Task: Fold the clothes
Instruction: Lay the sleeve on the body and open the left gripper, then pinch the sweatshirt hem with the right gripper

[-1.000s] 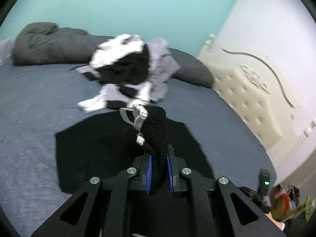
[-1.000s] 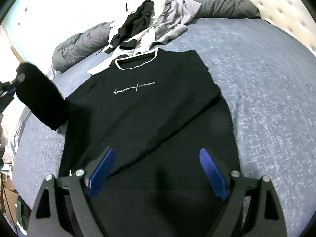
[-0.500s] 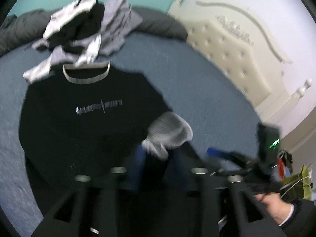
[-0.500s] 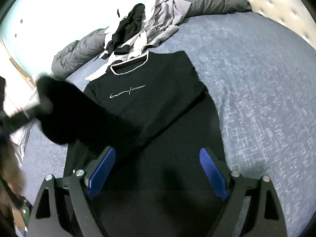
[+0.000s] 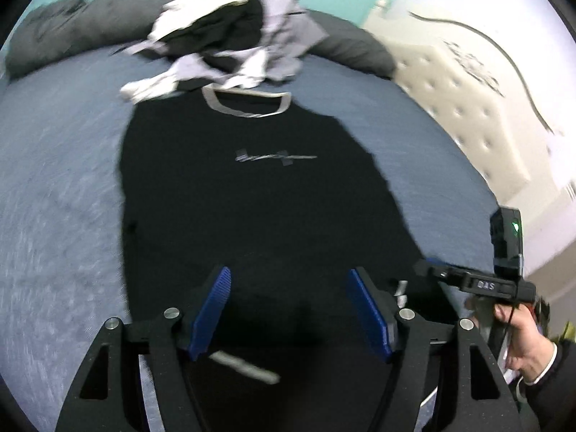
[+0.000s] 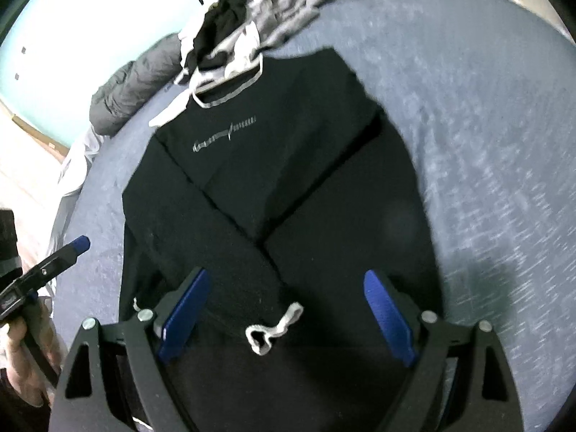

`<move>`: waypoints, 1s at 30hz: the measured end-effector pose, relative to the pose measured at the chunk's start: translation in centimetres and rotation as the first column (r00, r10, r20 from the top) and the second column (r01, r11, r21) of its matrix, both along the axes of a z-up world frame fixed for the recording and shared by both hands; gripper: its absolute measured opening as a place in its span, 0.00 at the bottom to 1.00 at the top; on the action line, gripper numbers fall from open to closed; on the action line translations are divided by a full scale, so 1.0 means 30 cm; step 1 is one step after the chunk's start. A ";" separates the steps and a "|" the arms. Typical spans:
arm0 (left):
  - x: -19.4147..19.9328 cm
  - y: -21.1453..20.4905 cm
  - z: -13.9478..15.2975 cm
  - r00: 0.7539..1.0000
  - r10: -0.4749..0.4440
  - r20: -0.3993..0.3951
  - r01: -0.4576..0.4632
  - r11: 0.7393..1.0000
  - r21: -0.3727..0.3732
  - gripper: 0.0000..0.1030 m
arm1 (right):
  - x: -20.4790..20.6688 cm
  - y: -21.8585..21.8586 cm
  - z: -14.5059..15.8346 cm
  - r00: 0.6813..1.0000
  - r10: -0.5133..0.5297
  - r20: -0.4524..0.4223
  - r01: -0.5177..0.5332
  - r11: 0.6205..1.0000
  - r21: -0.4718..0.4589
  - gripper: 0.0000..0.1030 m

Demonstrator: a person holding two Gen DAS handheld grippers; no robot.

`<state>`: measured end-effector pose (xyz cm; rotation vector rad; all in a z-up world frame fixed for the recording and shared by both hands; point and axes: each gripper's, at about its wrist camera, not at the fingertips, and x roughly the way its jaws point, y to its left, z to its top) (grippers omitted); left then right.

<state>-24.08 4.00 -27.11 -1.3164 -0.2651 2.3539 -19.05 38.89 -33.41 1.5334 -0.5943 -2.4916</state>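
A black long-sleeved top (image 5: 259, 187) with a pale collar and small chest lettering lies flat on the blue bed (image 5: 64, 165). Both sleeves are folded across its body; in the right wrist view (image 6: 288, 187) they cross, and a pale cuff (image 6: 273, 327) lies near my fingers. My left gripper (image 5: 288, 309) is open and empty above the top's lower part. My right gripper (image 6: 284, 316) is open and empty above the hem. The right gripper also shows at the right edge of the left wrist view (image 5: 478, 284).
A heap of unfolded white, grey and black clothes (image 5: 223, 39) lies just beyond the collar. Dark grey pillows (image 5: 64, 25) line the back of the bed. A cream tufted headboard (image 5: 478, 100) stands to the right.
My left gripper was shut on the black sleeve and carried it across the top. It has let go and now stands open, with the sleeve lying folded over the body.
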 end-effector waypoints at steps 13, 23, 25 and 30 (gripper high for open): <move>0.015 -0.176 -0.179 0.992 0.111 0.063 -0.107 0.992 -0.064 0.70 | -0.023 -0.114 -0.115 0.989 0.094 0.113 -0.108 0.986 0.124 0.47; -0.049 -0.301 -0.248 0.977 0.201 0.071 -0.188 0.970 -0.157 0.70 | 0.027 -0.024 0.047 0.996 0.087 -0.031 -0.083 0.991 0.103 0.03; -0.073 -0.310 -0.248 0.976 0.208 0.059 -0.194 0.964 -0.181 0.70 | 0.034 0.009 0.084 0.995 0.076 -0.061 -0.070 0.993 0.096 0.03; -0.158 -0.310 -0.242 0.977 0.211 0.038 -0.198 0.956 -0.217 0.69 | 0.012 0.052 0.103 0.996 0.033 -0.087 -0.024 0.995 0.100 0.03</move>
